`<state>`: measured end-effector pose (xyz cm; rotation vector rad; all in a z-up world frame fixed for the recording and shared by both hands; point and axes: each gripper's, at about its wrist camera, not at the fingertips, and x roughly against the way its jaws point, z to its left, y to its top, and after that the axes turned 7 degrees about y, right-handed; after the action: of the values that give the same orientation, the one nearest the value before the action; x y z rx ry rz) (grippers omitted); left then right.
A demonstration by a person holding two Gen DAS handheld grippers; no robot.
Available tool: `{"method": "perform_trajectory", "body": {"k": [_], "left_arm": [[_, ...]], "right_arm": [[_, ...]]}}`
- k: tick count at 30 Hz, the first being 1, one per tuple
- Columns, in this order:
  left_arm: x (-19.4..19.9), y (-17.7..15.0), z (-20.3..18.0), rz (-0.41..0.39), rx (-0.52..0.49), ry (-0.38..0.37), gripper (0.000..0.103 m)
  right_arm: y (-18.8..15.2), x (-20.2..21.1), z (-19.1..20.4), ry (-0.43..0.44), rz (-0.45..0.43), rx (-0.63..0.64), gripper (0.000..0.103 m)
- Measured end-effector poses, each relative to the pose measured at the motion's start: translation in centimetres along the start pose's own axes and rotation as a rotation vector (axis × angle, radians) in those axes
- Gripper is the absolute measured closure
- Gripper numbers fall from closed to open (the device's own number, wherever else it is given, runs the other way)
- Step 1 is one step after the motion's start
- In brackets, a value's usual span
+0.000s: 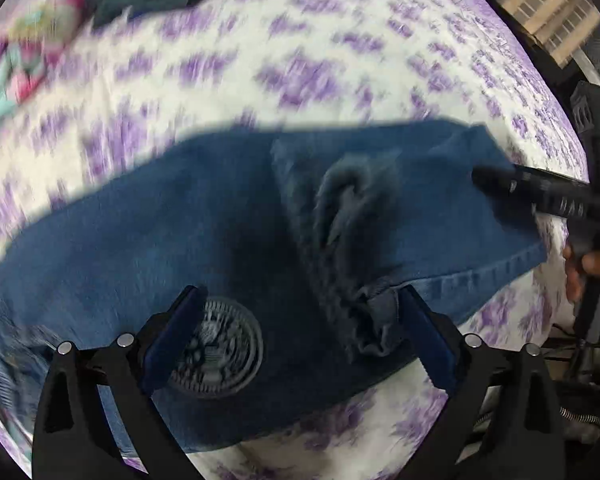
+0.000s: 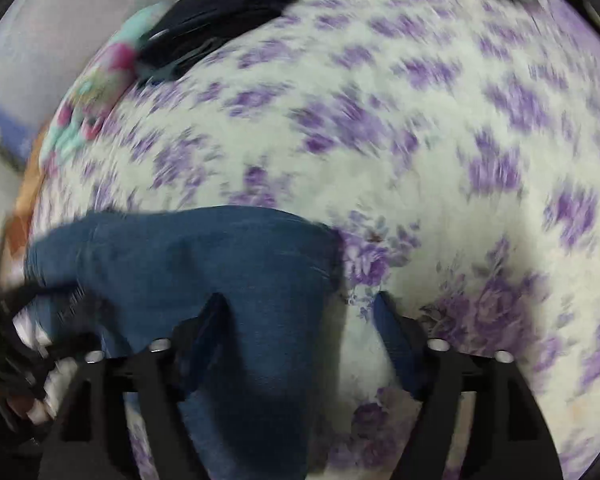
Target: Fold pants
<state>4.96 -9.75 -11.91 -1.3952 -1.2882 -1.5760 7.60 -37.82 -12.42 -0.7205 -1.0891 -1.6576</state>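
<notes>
Two grippers, both spread wide. Left gripper (image 1: pixel 300 320) low over blue jeans (image 1: pixel 160 232), fingers far apart, nothing pinched. Round dark patch (image 1: pixel 216 348) on the jeans just beside the left finger. Bunched-up grey-blue fold (image 1: pixel 356 208) of the jeans in the middle, a crumpled bit close to the right finger; touching or not, cannot tell. Right gripper (image 2: pixel 300 312) open too, nothing pinched. One finger over the jeans (image 2: pixel 220 260), the other over bare sheet, with the edge of the jeans between them.

Seen from the left wrist, right gripper (image 1: pixel 540 192) off to the right, dark tip over the far corner of the jeans, a hand (image 1: pixel 592 268) behind it. Seen from the right wrist, black parts at the far left edge, too blurry to name.

Jeans flat on a bed, on a white sheet with purple flowers (image 2: pixel 440 160). Dark clothes (image 2: pixel 220 20) farther back on the bed. Bright pink and green cloth (image 2: pixel 96 100) next to those. Pale slatted thing (image 1: pixel 548 4) past the bed corner, top right. Much blur all around.
</notes>
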Motion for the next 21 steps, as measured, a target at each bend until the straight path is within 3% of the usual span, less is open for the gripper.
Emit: {"method": "perform_trajectory", "body": {"k": [5, 8, 11, 12, 15, 21], "left_arm": [[1.4, -1.7, -0.3, -0.036, -0.064, 0.032, 0.008], [2.5, -2.6, 0.5, -0.056, -0.047, 0.053, 0.008], [2.7, -3.3, 2.5, -0.059, 0.020, 0.064, 0.009], [2.9, -3.6, 3.4, -0.059, 0.055, 0.063, 0.009], [4.6, -4.2, 4.6, -0.102, 0.108, 0.044, 0.009], [8.9, -6.8, 9.0, -0.207, 0.248, 0.023, 0.009]], "right_arm": [[0.1, 1.1, 0.9, -0.020, 0.020, 0.004, 0.023], [-0.1, 2.2, 2.4, 0.021, 0.020, 0.035, 0.022], [-1.1, 0.1, 3.2, -0.099, 0.104, 0.126, 0.022], [-1.3, -0.4, 2.8, -0.115, 0.107, 0.114, 0.015], [-0.9, -0.2, 2.2, -0.084, 0.107, 0.045, 0.011], [-0.8, 2.0, 3.3, -0.027, 0.072, 0.088, 0.010]]}}
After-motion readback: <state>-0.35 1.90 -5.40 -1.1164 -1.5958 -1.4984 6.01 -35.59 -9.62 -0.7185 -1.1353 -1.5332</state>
